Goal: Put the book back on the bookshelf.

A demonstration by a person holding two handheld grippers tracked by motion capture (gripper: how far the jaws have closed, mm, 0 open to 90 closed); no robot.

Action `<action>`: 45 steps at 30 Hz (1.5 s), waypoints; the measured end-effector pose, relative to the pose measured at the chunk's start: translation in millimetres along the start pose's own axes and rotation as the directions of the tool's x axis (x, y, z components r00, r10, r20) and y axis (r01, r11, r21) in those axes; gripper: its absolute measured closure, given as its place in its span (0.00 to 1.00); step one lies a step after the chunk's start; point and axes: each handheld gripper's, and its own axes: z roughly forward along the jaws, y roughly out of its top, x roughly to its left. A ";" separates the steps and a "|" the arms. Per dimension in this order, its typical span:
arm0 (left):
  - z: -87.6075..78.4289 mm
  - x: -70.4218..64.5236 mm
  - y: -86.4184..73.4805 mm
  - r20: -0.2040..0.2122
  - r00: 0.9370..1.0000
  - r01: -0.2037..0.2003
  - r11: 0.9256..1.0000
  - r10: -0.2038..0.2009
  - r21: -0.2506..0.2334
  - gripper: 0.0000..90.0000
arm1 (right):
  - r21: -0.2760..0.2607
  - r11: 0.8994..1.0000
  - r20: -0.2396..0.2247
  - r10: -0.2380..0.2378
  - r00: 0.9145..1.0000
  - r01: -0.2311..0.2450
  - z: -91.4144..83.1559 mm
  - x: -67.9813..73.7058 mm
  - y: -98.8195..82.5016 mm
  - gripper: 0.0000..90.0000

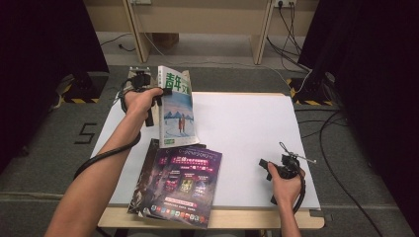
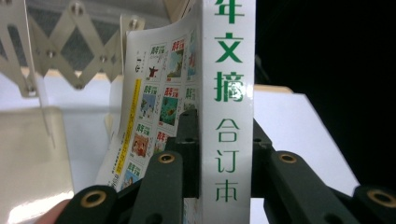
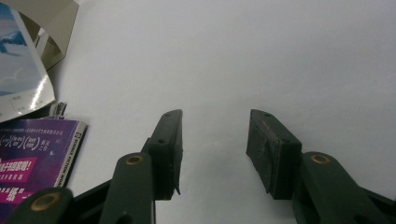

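Magazine (image 2: pixel 228 93) spine clamped upright btwn left gripper (image 2: pixel 224 140) jaws.

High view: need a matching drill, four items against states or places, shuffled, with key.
1. white-spined magazine with green lettering
2. purple-covered magazine
3. left gripper
4. right gripper

A. jaws open over bare white table sheet
B. lying flat near the table's front edge
C. held upright off the table
D. clamped on a spine

Pairs: 1-C, 2-B, 3-D, 4-A

Grey carpet floor (image 1: pixel 49 143) surrounds the white-topped table (image 1: pixel 247 128); a wooden frame (image 1: pixel 197 19) stands at twelve o'clock, flanked by black curtains (image 1: pixel 44 44).
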 end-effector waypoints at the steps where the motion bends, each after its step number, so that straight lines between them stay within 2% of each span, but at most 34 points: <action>1: -5.2 -3.3 2.1 -0.001 1.000 -0.029 0.999 0.029 -0.022 0.82 | -0.001 1.000 0.002 -0.006 1.000 0.006 0.1 -0.1 0.0 0.62; 2: -10.9 -8.0 4.3 -0.005 0.998 -0.063 0.997 0.063 -0.048 0.82 | 0.000 1.000 -0.004 0.001 1.000 -0.001 0.1 0.7 -0.2 0.62; 3: -15.2 -11.2 6.1 -0.007 0.996 -0.092 0.993 0.091 -0.068 0.82 | 0.001 1.000 -0.001 -0.012 1.000 0.012 -0.2 0.4 -0.3 0.62; 5: -26.5 -18.0 9.5 -0.009 0.992 -0.126 0.983 0.126 -0.135 0.82 | 0.004 1.000 -0.003 -0.001 1.000 0.001 -0.3 2.1 -0.6 0.62; 7: -29.9 -20.1 8.8 -0.008 0.988 -0.153 0.967 0.154 -0.203 0.82 | 0.004 1.000 -0.002 -0.003 1.000 0.003 0.6 2.2 -0.7 0.62; 9: -25.9 -18.7 3.2 -0.014 0.983 -0.181 0.948 0.184 -0.262 0.82 | 0.002 1.000 -0.008 -0.006 1.000 0.006 1.5 2.8 -1.0 0.62; 10: -21.8 -16.5 -1.2 -0.011 0.982 -0.183 0.942 0.188 -0.282 0.82 | 0.003 1.000 -0.008 -0.011 1.000 0.011 1.9 3.2 -1.1 0.62; 11: -17.1 -14.4 -6.3 -0.005 0.982 -0.181 0.938 0.188 -0.296 0.82 | 0.002 1.000 -0.007 -0.016 1.000 0.016 2.2 3.5 -1.2 0.62; 12: -12.2 -12.9 -11.8 0.000 0.983 -0.173 0.937 0.182 -0.303 0.82 | 0.009 1.000 -0.007 -0.007 1.000 0.007 1.8 4.5 -1.4 0.62; 14: -1.7 -10.8 -22.6 -0.015 0.981 -0.188 0.934 0.193 -0.304 0.82 | 0.007 1.000 -0.006 -0.015 1.000 0.015 2.2 4.5 -1.7 0.62; 15: 2.2 -9.9 -27.4 -0.029 0.978 -0.203 0.926 0.205 -0.319 0.82 | 0.009 1.000 -0.009 -0.003 1.000 0.003 2.0 5.1 -1.8 0.62; 17: 3.5 -9.4 -32.1 -0.027 0.977 -0.207 0.921 0.210 -0.331 0.81 | 0.003 1.000 -0.009 -0.019 1.000 0.020 2.0 3.8 -1.7 0.62; 19: 2.1 -10.9 -34.0 -0.052 0.968 -0.249 0.912 0.246 -0.325 0.81 | 0.002 1.000 -0.013 -0.010 1.000 0.010 1.9 3.7 -2.1 0.62; 20: -0.2 -10.8 -35.2 -0.062 0.965 -0.261 0.912 0.254 -0.317 0.81 | 0.001 1.000 -0.014 -0.020 1.000 0.020 1.8 2.6 -1.7 0.62; 24: -7.8 -7.0 -37.6 -0.053 0.963 -0.267 0.921 0.263 -0.284 0.80 | 0.005 1.000 -0.013 -0.012 1.000 0.012 1.0 3.3 -1.2 0.62; 30: -18.7 -1.3 -36.0 -0.017 0.966 -0.256 0.947 0.258 -0.193 0.77 | 0.001 1.000 -0.016 -0.013 1.000 0.013 1.0 4.1 -1.5 0.62; 32: -19.3 3.4 -33.1 0.003 0.972 -0.231 0.958 0.234 -0.170 0.76 | 0.001 1.000 -0.017 -0.016 1.000 0.016 1.2 4.0 -1.4 0.62; 33: -18.9 5.2 -31.5 0.007 0.976 -0.216 0.962 0.220 -0.166 0.75 | 0.005 1.000 -0.014 -0.004 1.000 0.004 1.3 4.8 -1.5 0.62; 35: -18.4 7.3 -27.6 0.015 0.983 -0.179 0.970 0.184 -0.166 0.74 | 0.004 1.000 -0.012 -0.016 1.000 0.016 1.9 3.9 -1.4 0.62; 36: -18.2 7.7 -25.3 0.018 0.985 -0.165 0.972 0.171 -0.166 0.72 | 0.004 1.000 -0.017 -0.015 1.000 0.015 2.4 3.8 -1.5 0.62; 38: -18.1 6.1 -20.8 0.013 0.985 -0.167 0.971 0.172 -0.169 0.71 | 0.009 1.000 -0.019 -0.003 1.000 0.003 2.3 4.7 -1.6 0.62; 39: -17.9 5.1 -18.6 0.015 0.985 -0.165 0.972 0.170 -0.165 0.70 | 0.003 1.000 -0.015 -0.016 1.000 0.016 2.5 3.7 -1.5 0.62; 42: -17.5 1.8 -14.2 0.039 0.989 -0.139 0.979 0.146 -0.146 0.72 | 0.007 1.000 -0.018 -0.005 1.000 0.005 2.2 3.4 -1.3 0.62; 43: -17.8 0.1 -13.7 0.040 0.989 -0.134 0.982 0.141 -0.136 0.72 | 0.004 1.000 -0.014 -0.019 1.000 0.019 2.0 2.3 -1.2 0.62; 45: -19.2 -3.4 -13.3 0.018 0.992 -0.124 0.986 0.127 -0.109 0.76 | 0.003 1.000 -0.010 -0.022 1.000 0.022 1.6 2.0 -1.1 0.62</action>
